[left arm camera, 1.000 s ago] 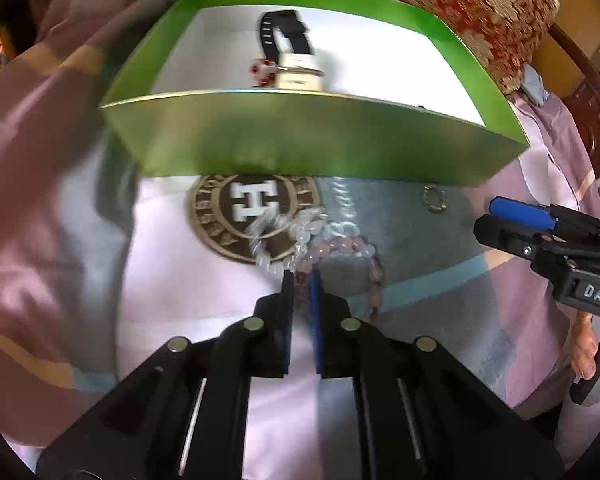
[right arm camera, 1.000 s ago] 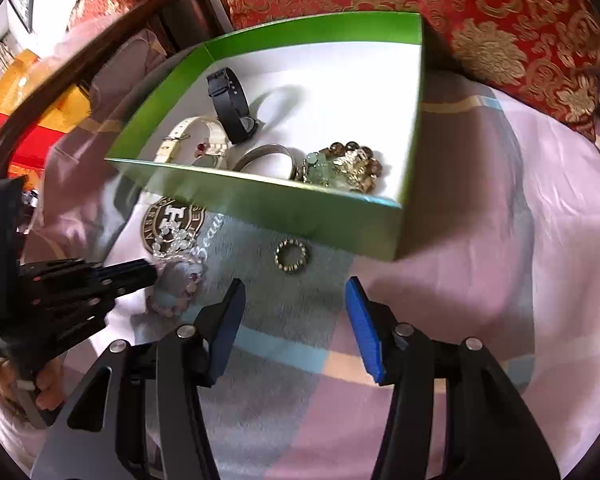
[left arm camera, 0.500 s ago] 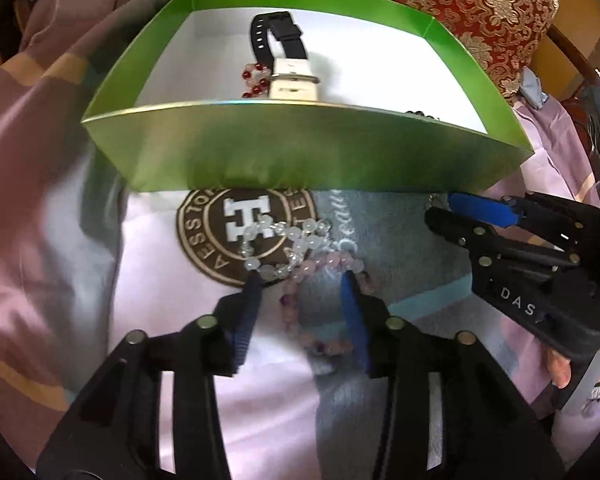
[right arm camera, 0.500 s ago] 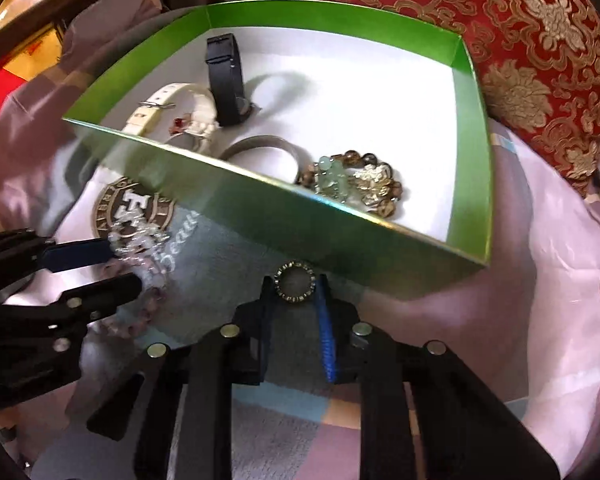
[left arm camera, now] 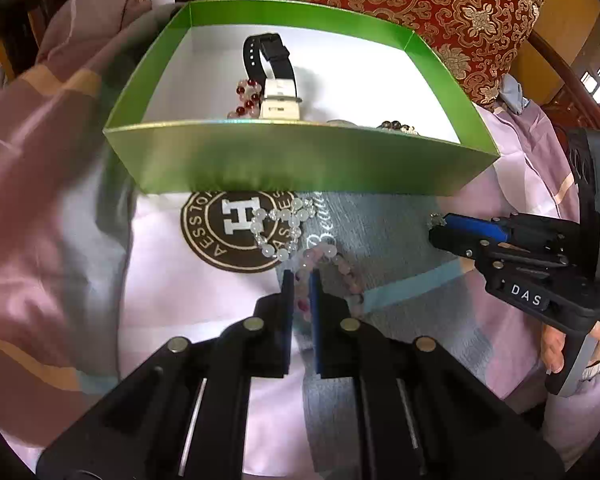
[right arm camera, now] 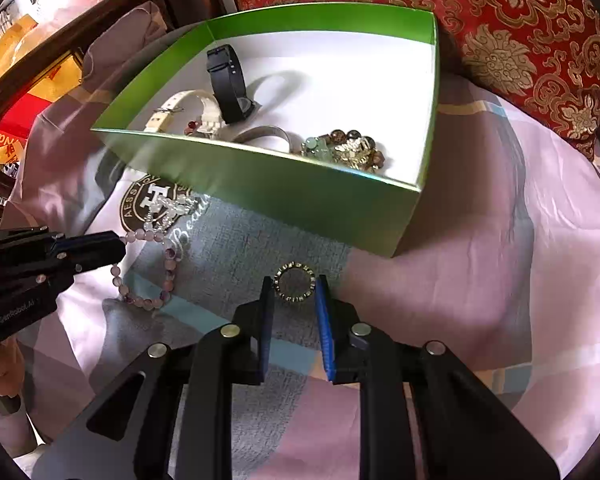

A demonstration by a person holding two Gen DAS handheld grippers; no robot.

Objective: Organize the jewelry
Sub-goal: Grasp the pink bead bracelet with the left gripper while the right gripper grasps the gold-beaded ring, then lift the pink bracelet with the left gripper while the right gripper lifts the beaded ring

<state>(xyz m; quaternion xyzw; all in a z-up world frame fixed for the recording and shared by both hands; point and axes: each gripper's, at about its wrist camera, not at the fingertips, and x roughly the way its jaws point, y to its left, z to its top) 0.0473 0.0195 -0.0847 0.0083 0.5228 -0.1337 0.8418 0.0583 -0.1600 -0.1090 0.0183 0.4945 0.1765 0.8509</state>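
A pink bead bracelet (left arm camera: 340, 268) lies on the cloth in front of the green box (left arm camera: 300, 160). My left gripper (left arm camera: 301, 276) is shut on it; this also shows in the right wrist view (right arm camera: 120, 246). A clear bead bracelet (left arm camera: 278, 228) lies beside it on the brown logo. My right gripper (right arm camera: 294, 286) is shut on a small gold ring (right arm camera: 295, 282), which sits upright between the fingers on the grey cloth. Inside the box are a black watch (right arm camera: 228, 80), a cream watch (right arm camera: 180, 108), a bangle (right arm camera: 264, 134) and a brown-green bead bracelet (right arm camera: 344, 148).
The box (right arm camera: 276, 184) stands on a pink and grey bedcloth (right arm camera: 500, 280). A red and gold cushion (right arm camera: 500, 20) rises behind the box. A dark wooden rail (right arm camera: 28, 64) curves at the left.
My left gripper opened around the pink bracelet and has now closed on it. My right gripper moved in and closed on the gold ring.
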